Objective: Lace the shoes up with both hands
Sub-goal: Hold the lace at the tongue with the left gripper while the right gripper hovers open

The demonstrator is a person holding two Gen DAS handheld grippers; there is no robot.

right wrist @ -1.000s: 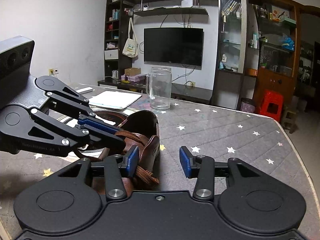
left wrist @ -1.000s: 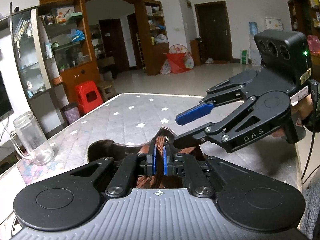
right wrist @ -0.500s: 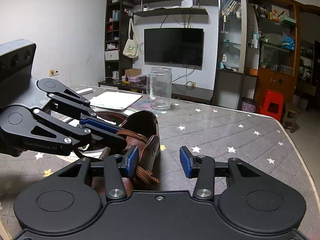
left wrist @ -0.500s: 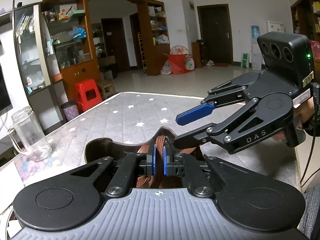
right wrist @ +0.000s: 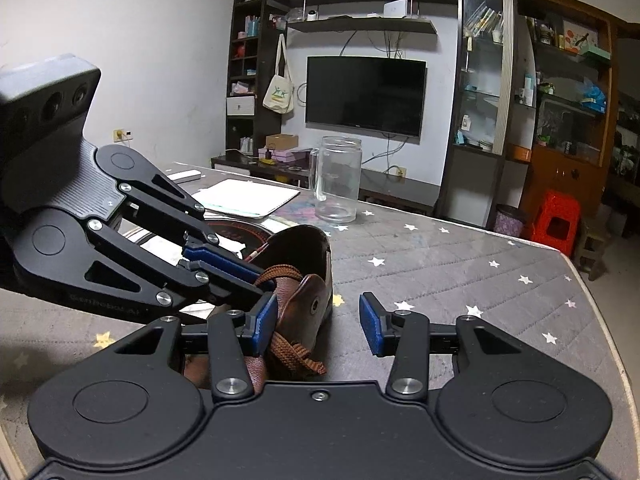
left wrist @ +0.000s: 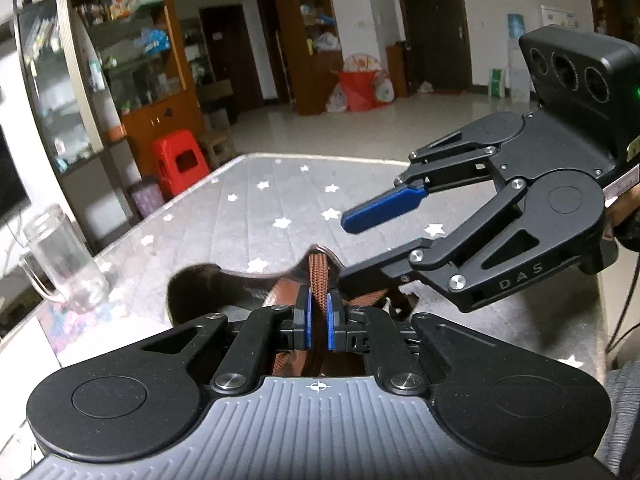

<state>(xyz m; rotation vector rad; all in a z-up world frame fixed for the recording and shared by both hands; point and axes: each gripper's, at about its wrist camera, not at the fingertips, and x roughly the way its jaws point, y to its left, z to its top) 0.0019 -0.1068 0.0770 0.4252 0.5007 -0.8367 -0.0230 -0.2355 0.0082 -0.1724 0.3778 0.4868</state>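
Note:
A brown leather shoe [right wrist: 308, 264] lies on the grey star-patterned table cover [right wrist: 440, 264]. Its brown lace [left wrist: 318, 280] rises in a taut strand between the blue pads of my left gripper [left wrist: 318, 320], which is shut on it. In the right wrist view the left gripper [right wrist: 260, 278] reaches in from the left and pinches the lace just above the shoe's tongue. My right gripper [right wrist: 318, 326] is open over the shoe's near side, with a loose bunch of lace [right wrist: 296, 356] and an eyelet flap beside its left pad. From the left wrist it shows as the right gripper [left wrist: 346, 250], jaws apart.
A clear glass mug [right wrist: 336, 180] stands beyond the shoe, and shows in the left wrist view as the mug [left wrist: 68, 264] near the table's left edge. A white pad [right wrist: 248, 198] and a dark round dish [right wrist: 236, 228] lie behind the left gripper. A red stool [right wrist: 558, 216] stands off the table.
The left gripper has tilted slightly while keeping its hold on the lace. The right gripper and the shoe have stayed where they were.

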